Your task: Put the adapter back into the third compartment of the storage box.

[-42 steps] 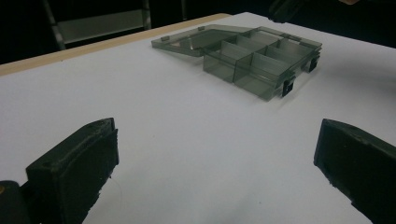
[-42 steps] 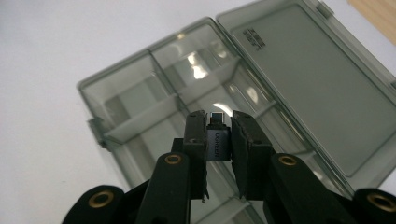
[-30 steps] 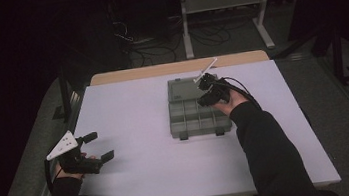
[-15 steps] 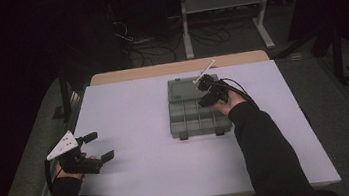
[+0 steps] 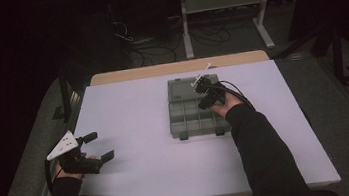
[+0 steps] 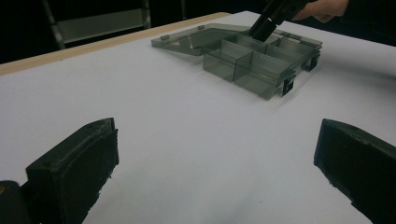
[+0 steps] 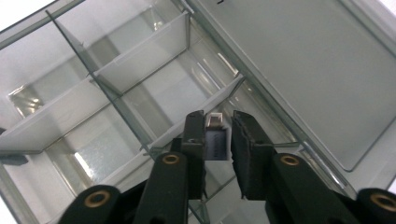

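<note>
Nearly together, the right gripper's [image 7: 218,140] jaws pinch one small grey block [image 7: 215,140] over one open compartment box [image 5: 190,118] at frame centre, its lid flat behind. Lower left, the left gripper [image 5: 99,146] hangs wide apart, holding nothing.

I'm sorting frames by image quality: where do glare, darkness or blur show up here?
High view: room dark, white table evenly lit. Left gripper view: near jaws soft, organizer box sharper. Right gripper view: bright glare on the box's clear dividers; the small part between the jaws is slightly blurred.
</note>
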`<state>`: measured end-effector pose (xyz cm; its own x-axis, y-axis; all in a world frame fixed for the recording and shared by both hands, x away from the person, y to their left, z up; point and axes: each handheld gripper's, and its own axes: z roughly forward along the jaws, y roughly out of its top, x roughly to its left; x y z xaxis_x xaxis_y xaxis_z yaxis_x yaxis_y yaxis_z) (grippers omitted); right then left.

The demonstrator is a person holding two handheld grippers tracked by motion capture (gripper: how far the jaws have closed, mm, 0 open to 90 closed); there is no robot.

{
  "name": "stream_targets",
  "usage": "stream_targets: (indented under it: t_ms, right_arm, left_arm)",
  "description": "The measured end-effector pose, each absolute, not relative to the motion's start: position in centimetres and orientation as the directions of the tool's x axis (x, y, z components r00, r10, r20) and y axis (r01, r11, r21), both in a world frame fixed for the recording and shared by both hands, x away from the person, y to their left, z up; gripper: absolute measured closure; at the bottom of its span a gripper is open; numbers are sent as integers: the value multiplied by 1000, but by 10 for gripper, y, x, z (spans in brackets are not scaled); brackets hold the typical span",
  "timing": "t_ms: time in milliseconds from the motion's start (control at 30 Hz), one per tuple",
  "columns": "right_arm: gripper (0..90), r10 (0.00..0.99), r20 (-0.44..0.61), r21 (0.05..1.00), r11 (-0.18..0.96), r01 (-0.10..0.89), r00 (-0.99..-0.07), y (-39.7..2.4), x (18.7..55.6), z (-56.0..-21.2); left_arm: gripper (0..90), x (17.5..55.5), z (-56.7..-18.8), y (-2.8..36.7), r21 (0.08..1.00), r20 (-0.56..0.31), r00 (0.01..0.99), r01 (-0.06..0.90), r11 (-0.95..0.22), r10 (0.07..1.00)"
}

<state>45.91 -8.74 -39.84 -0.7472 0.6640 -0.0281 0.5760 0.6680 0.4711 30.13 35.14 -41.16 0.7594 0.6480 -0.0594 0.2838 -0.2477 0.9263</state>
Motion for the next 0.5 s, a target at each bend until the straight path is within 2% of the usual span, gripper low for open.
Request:
stream_targets:
  t_ms: [233,500]
  right_arm:
    - [629,688,-13,496,634,593,-725,-91,456,-393]
    - [436,708,39,532,583,615,-705,-107,452,-385]
  left_arm:
    - [0,301,-412,351,927,-59,760,283,-248,648]
    - [0,301,-412,351,926,-61,759,285,-246,648]
